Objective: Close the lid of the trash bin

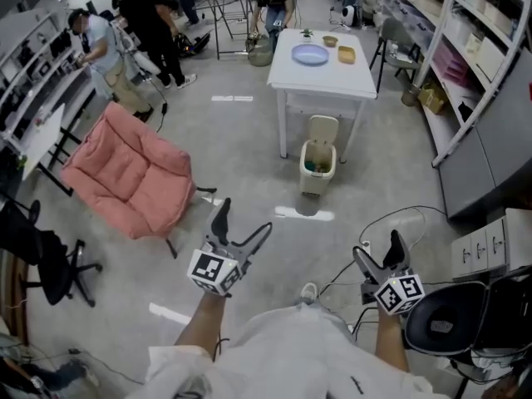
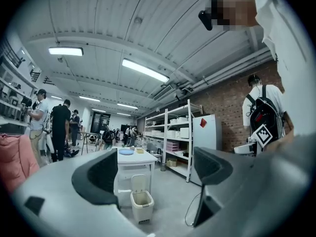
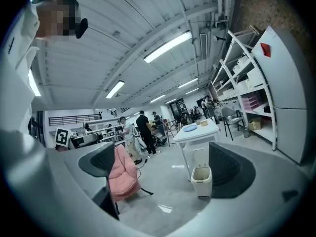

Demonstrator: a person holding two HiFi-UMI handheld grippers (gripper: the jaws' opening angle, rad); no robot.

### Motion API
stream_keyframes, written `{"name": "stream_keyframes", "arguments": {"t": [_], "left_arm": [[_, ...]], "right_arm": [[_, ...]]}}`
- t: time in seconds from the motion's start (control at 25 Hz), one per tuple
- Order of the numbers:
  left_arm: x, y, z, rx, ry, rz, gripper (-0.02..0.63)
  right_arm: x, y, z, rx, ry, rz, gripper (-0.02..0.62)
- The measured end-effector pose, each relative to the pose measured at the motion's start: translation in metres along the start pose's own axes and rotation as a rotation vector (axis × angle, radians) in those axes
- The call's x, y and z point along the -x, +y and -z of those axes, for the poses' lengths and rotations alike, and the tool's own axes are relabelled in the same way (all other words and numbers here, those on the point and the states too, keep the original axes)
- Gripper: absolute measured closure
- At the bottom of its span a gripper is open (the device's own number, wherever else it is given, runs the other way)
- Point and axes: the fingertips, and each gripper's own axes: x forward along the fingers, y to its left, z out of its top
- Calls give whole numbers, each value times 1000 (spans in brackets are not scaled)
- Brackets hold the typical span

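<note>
A small cream trash bin stands on the floor at the front edge of a white table. Its lid is tipped up and back, so the inside shows. The bin also appears in the left gripper view and in the right gripper view, small and well ahead of both. My left gripper is open, held near my body, a good way short of the bin. My right gripper is open too, lower right of the bin. Nothing sits between either pair of jaws.
A pink cushioned chair sits to the left. Black office chairs stand at far left and lower right. Cables trail over the floor at right. Metal shelving lines the right side. People stand at the back left.
</note>
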Motion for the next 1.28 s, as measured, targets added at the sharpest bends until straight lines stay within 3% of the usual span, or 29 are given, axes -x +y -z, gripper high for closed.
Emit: {"name": "stream_keyframes", "arguments": {"t": [0.52, 0.88, 1.28], "left_arm": [[-110, -33, 9, 2, 24, -9, 147], [-142, -48, 14, 32, 19, -27, 147], [-161, -51, 6, 8, 24, -16, 147]], "right_arm": [[-33, -104, -18, -43, 14, -44, 14], [-39, -139, -33, -51, 13, -60, 14], [-41, -159, -32, -79, -7, -51, 15]]}}
